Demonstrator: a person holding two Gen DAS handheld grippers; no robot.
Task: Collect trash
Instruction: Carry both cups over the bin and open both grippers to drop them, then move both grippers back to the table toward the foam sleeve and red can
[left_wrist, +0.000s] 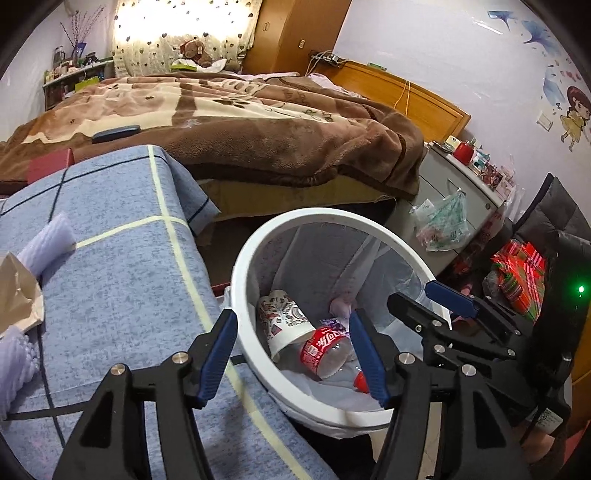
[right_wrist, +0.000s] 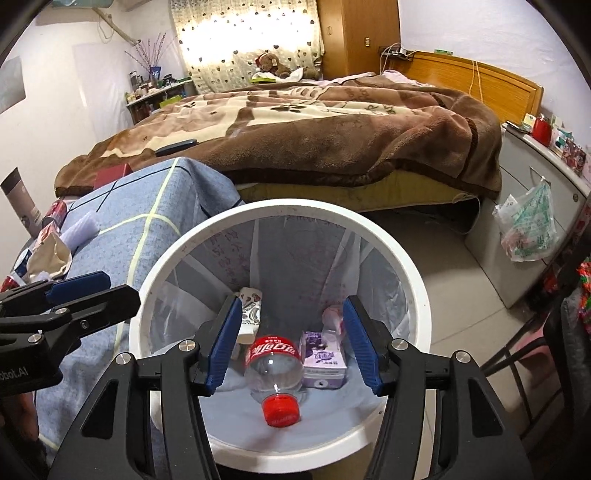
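I am holding two pairs of tongs over a white trash bin (right_wrist: 280, 446) lined with a thin clear bag, which stands on the floor beside a table draped in a blue checked cloth (left_wrist: 118, 266). My right tongs (right_wrist: 291, 343) point down into the bin's mouth, jaws parted wide and holding nothing. Directly below and between their blue pads lies a clear plastic bottle (right_wrist: 275, 373) with a red label and red cap, cap toward me. Just to the right of the bottle sits a small purple carton (right_wrist: 323, 360), and to the left, a patterned paper cup (right_wrist: 251, 312); all three rest loose at the bottom. My left tongs (left_wrist: 293, 352) hang over the near-left rim of the bin, jaws moderately open and also empty, the left pad over the cloth and the right pad over the bin's inside. I judge the step in hand to be the drop into the bin, and to do it well I should keep both jaws clear of the liner bag so nothing snags when I lift away, and raise them straight up, not sideways, so the rim is not knocked. More trash waits on the table to the left of my tongs: a crumpled brown paper bag (right_wrist: 50, 254), a roll of white foam wrap (right_wrist: 83, 229) just beyond it, and a red can (right_wrist: 55, 214) farther back near the table's far edge. I would go for the nearest piece next.
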